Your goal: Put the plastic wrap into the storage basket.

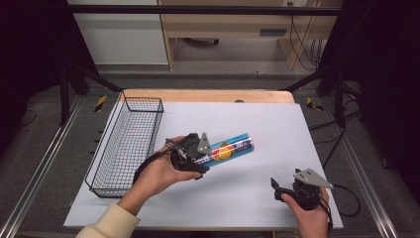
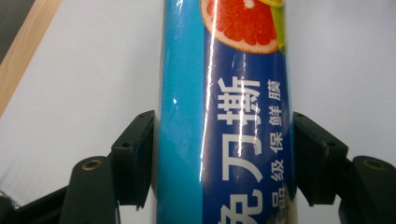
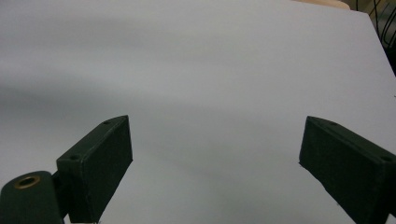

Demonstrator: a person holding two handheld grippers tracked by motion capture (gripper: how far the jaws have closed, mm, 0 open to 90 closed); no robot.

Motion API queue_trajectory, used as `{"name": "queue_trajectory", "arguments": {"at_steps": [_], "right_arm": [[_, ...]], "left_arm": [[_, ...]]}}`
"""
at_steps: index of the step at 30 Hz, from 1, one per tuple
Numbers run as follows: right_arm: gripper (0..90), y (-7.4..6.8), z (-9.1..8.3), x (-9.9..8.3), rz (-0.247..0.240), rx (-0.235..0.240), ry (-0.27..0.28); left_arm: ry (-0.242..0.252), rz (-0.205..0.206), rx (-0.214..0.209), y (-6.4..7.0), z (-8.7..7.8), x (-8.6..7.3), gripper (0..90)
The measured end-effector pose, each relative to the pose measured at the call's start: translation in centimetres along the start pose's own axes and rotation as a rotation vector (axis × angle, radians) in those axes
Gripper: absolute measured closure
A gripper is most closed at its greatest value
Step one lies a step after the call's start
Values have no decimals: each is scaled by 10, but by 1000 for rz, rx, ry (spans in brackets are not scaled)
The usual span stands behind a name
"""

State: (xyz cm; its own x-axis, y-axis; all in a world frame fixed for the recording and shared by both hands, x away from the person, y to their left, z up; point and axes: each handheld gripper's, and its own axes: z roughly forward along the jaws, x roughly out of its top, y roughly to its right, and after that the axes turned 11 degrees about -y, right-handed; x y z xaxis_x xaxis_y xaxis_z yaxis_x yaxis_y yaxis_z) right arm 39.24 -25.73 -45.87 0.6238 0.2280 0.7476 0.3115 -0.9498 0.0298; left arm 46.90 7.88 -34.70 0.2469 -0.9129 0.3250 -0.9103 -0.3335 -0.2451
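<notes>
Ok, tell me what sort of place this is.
Probably a lab bench set up for recording manipulation, not a home. A black frame spans the table, a plain white sheet covers it, and cables run along the floor. The props are few: a wire basket and a roll of cling film.

Wide bare stretch of the white-covered worktop [image 1: 257,119] lies open across the far side and the middle right, with room to pass. On the left edge the black wire-mesh basket [image 1: 126,144] stands as a long wall, its open top free to enter from above. The blue cylindrical tube with a citrus picture [image 1: 229,148] juts rightward over the centre, gripped in the left hand-held gripper [image 1: 200,156] just beside the basket. The right hand-held gripper [image 1: 277,188] sits near the front right corner, jaws spread wide over bare white surface [image 3: 210,93], well apart from the tube.
</notes>
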Motion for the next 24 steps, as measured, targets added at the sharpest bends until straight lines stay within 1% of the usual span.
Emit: {"name": "queue_trajectory", "arguments": {"at_steps": [2, 4, 6, 10, 11, 13, 15, 17, 20, 24], "right_arm": [[96, 0, 0, 0, 2, -1, 0], [97, 0, 0, 0, 1, -3, 1], [97, 0, 0, 0, 1, -1, -3], [96, -1, 0, 0, -2, 2, -2], [96, -1, 0, 0, -8, -1, 1], [96, -1, 0, 0, -8, 0, 1], [96, -1, 0, 0, -4, 2, -2], [96, -2, 0, 0, -2, 6, -6], [96, -2, 0, 0, -6, 2, -2], [96, -1, 0, 0, -1, 1, -5]], "left_arm": [[-1, -7, 6, -1, -2, -1, 320], [3, -20, 22, -2, -8, -3, 320], [1, -34, 29, -3, -11, -5, 320], [-2, -34, 51, -4, -19, -11, 320], [0, -37, 53, -4, -20, -12, 320], [2, -47, 55, -5, -24, -15, 321], [4, -48, 58, -5, -26, -17, 320], [-2, -60, 66, -7, -31, -20, 320], [-3, -65, 74, -8, -34, -23, 320], [-5, -73, 75, -9, -36, -26, 320]]}}
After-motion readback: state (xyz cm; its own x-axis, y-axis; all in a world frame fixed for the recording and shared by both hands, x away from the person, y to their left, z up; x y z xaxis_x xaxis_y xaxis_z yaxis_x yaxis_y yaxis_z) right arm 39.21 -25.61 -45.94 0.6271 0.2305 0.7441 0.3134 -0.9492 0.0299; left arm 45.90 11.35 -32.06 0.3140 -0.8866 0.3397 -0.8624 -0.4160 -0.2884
